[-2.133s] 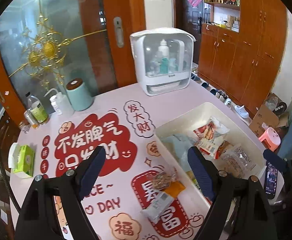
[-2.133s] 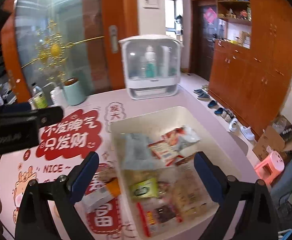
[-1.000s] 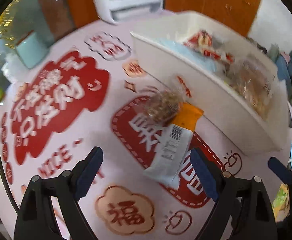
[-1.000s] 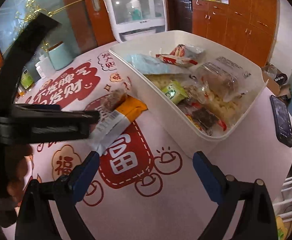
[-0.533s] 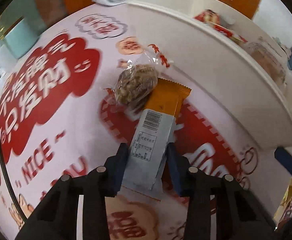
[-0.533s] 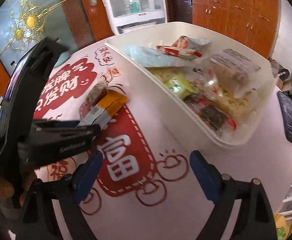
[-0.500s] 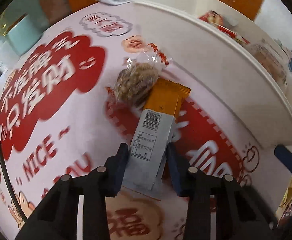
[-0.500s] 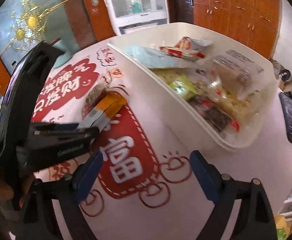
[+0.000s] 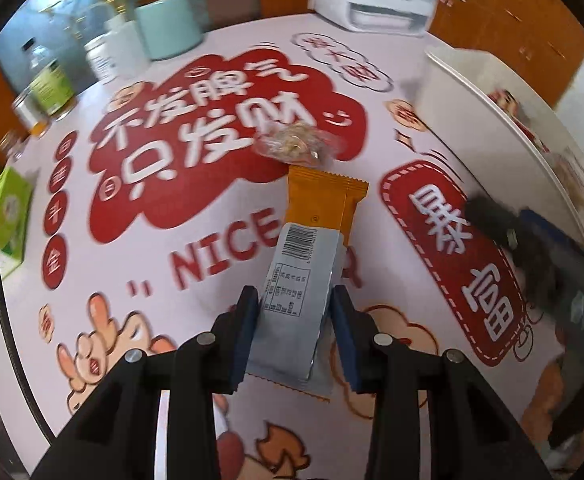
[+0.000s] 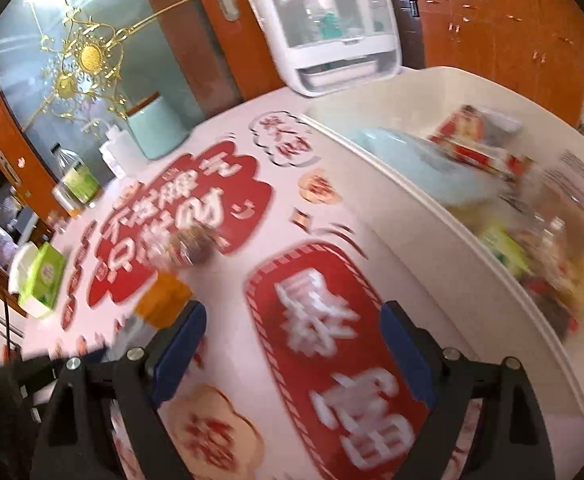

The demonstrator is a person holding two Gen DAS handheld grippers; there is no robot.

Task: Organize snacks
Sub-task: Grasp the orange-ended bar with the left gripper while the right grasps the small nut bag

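Left claw (image 9: 295,320) is clamped on the silver end of an orange-and-silver snack bar (image 9: 311,248); the orange end sticks out forward above the tabletop (image 9: 220,300). Whether the bar is lifted clear of the tabletop cannot be told. A clear-wrapped nut snack (image 9: 295,145) is seen just beyond the orange tip, lying on the red print. A white bin (image 10: 431,216) holding assorted snack packets is placed to the right, well apart from the bar. Right claw (image 10: 292,356) is held wide apart, nothing gripped, over the red print beside the bin. The right-wrist view is motion-blurred. A mint canister (image 10: 156,128) and a green box (image 10: 44,276) are seen at the far left edge.
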